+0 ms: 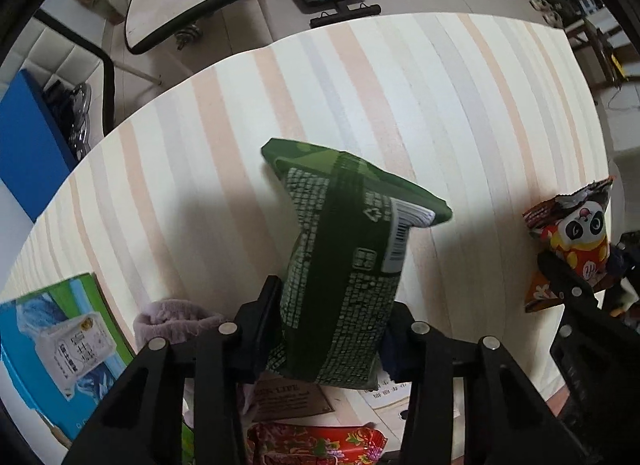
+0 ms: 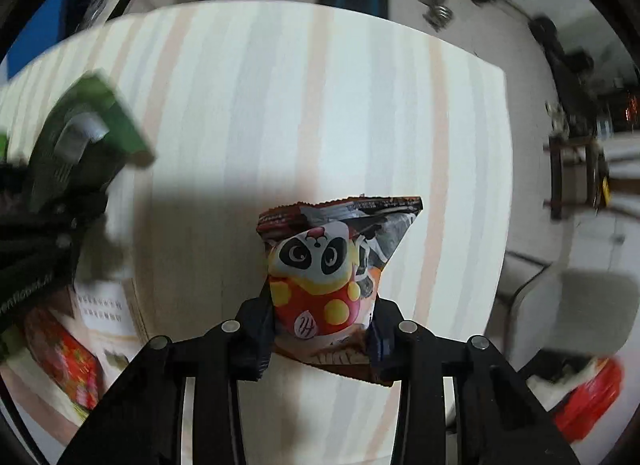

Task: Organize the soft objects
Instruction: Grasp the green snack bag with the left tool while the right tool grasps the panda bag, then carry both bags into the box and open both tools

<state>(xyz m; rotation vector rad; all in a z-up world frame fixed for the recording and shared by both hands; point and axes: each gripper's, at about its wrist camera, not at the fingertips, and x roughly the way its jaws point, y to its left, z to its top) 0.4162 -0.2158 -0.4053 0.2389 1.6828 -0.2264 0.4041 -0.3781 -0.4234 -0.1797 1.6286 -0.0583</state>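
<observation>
Left wrist view: the left claw (image 1: 334, 329) points down at the striped desk (image 1: 360, 85) and is closed on a green bag (image 1: 344, 265), which is squeezed between both fingers.
Green bag: it stands up from the claw toward 12 o'clock, its sealed top end is tilted toward 1 o'clock; the printed back with a barcode faces the camera.
Right wrist view: the right claw (image 2: 320, 339) is closed on a panda bag (image 2: 336, 265), the fingers pinch its lower part from both sides.
Panda bag: it is at the centre of this view, the crimped top edge is toward 12 o'clock; in the left view it is at 3 o'clock, well apart from the green bag.
Other things, left view: a blue-green box (image 1: 60, 349) at 8 o'clock, a pink cloth (image 1: 176, 325) just beside the left finger, a red packet (image 1: 316, 445) at 6 o'clock.
</observation>
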